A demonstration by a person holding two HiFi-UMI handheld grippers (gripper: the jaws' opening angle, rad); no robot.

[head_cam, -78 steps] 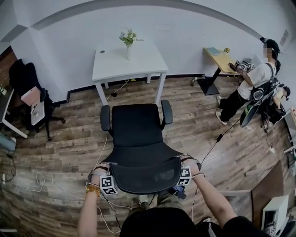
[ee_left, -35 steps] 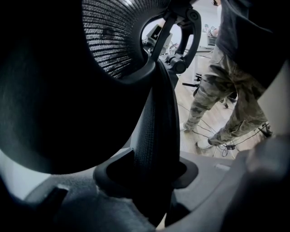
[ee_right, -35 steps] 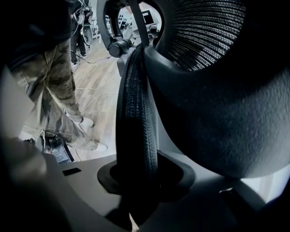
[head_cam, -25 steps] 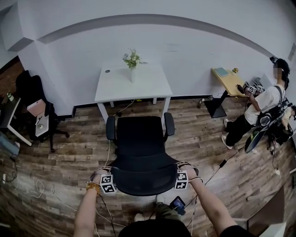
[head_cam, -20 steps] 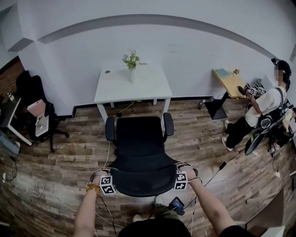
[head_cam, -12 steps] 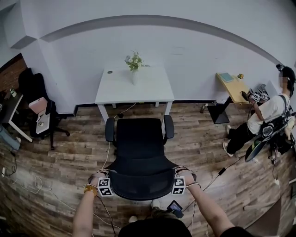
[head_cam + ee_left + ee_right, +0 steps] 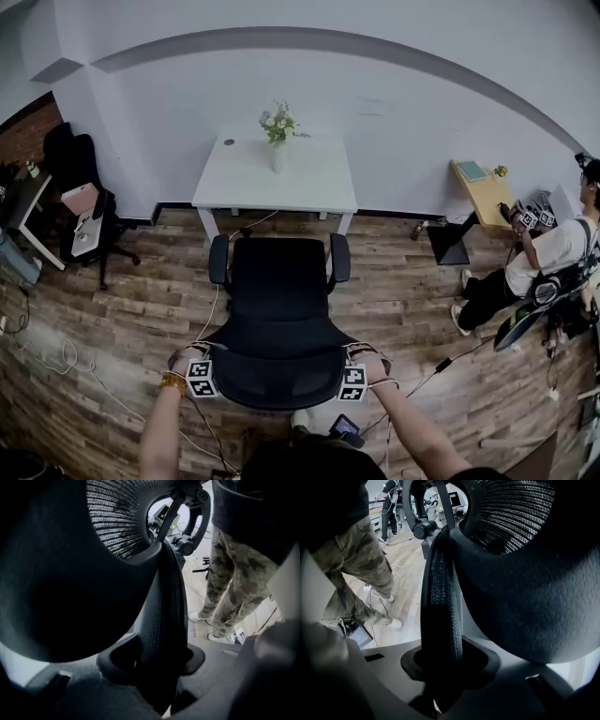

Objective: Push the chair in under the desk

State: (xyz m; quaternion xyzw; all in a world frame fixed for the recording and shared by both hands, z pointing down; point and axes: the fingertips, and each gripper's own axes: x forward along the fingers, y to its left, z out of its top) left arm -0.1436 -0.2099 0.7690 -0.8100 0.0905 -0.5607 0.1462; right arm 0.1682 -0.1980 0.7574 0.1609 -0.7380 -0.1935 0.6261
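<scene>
A white wall and a plank floor (image 7: pixel 141 309) fill the head view, with a white desk (image 7: pixel 309 187) against the wall and a vase (image 7: pixel 278 155) of flowers on it. A person (image 7: pixel 548 267) stands far right. The black chair (image 7: pixel 279 281) faces the desk, its back toward the camera. The left gripper (image 7: pixel 208 361) and right gripper (image 7: pixel 349 361) sit at the two top corners of that back. The chair has rolled forward over the last few seconds. Its armrests are now just short of the desk's front legs, where before they stood well apart from them. The seat is not yet under the top, so the push is probably past halfway, with the last stretch to go.

In the left gripper view, the left gripper (image 7: pixel 157 667) has the chair (image 7: pixel 161 611) back's mesh rim running up between its jaws. They are clamped on it, though the contact itself is dark and I judge it partly from how the rim fills the gap. The wearer's legs (image 7: pixel 229 583) stand beyond the jaws.

In the right gripper view, the right gripper (image 7: pixel 443 667) is likewise closed on the rim of the chair (image 7: pixel 440 597), which rises straight out from between the jaws.
</scene>
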